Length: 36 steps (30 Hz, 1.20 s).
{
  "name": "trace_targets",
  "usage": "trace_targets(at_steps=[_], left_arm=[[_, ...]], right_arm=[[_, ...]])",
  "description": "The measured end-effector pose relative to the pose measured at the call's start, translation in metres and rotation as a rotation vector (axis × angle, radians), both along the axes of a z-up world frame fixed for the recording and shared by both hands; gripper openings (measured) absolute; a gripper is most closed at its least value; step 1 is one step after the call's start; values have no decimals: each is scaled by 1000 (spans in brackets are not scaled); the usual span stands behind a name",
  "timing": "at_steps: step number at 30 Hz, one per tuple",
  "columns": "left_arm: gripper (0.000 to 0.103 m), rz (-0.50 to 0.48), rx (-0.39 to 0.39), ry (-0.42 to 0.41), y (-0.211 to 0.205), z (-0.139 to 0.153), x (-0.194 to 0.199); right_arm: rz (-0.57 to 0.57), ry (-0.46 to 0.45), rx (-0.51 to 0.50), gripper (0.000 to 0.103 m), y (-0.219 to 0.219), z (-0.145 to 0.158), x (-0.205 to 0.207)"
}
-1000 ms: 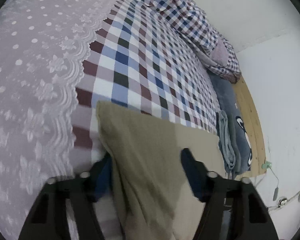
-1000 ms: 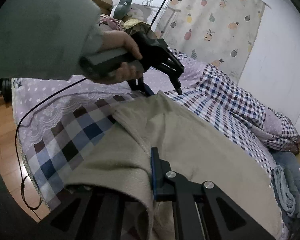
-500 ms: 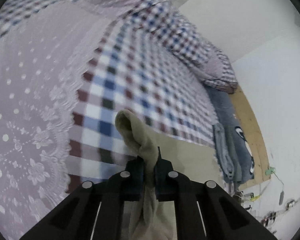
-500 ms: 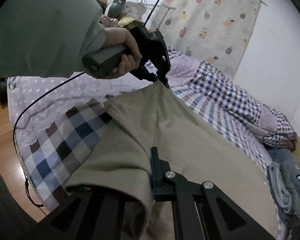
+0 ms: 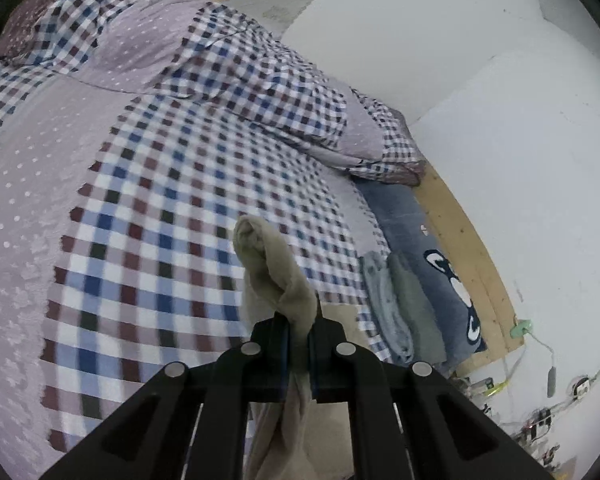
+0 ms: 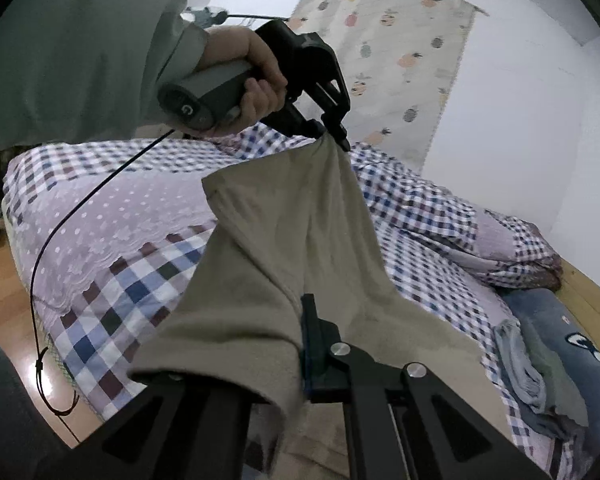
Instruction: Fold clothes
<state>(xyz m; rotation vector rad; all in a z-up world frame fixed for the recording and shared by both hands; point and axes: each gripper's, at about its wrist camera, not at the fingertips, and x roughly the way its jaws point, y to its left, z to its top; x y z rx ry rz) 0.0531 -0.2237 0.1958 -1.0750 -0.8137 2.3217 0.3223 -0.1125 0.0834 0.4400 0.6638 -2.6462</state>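
Khaki garment (image 6: 284, 240) lifted above the checked bedspread (image 5: 172, 216), left gripper (image 5: 299, 326) pinching one bunched corner, right gripper (image 6: 296, 344) apparently clamped on another edge, fabric hiding one finger.

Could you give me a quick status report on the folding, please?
Left hand-held gripper shut on khaki garment. Right hand-held gripper grips its near edge. Garment lifted above checked bedspread. Nothing in the way.

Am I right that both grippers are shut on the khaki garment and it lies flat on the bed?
Not quite. Both the left gripper and right gripper are shut on the khaki garment, but it isn't flat: the right wrist view shows it lifted, hanging stretched between them above the bed.
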Motion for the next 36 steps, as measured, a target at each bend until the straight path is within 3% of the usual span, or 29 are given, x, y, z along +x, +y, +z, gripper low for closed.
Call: trace_targets(at_steps=[8,15,26,36], left_arm=[[6,-24,13,26,70,40,-10],[6,-31,-18,-20,144,39,-31],[6,-44,-143,-181,277,-29,-94],[6,-50,-258,-262,375,-86,-120]], right_arm=[[-84,21,-61,2,59,27,10],[-175,-15,-126,2,117,31,6],[-320,-186,-246,2,205,-9,-30],[-417,-343,-392,2,271,-45,-46]])
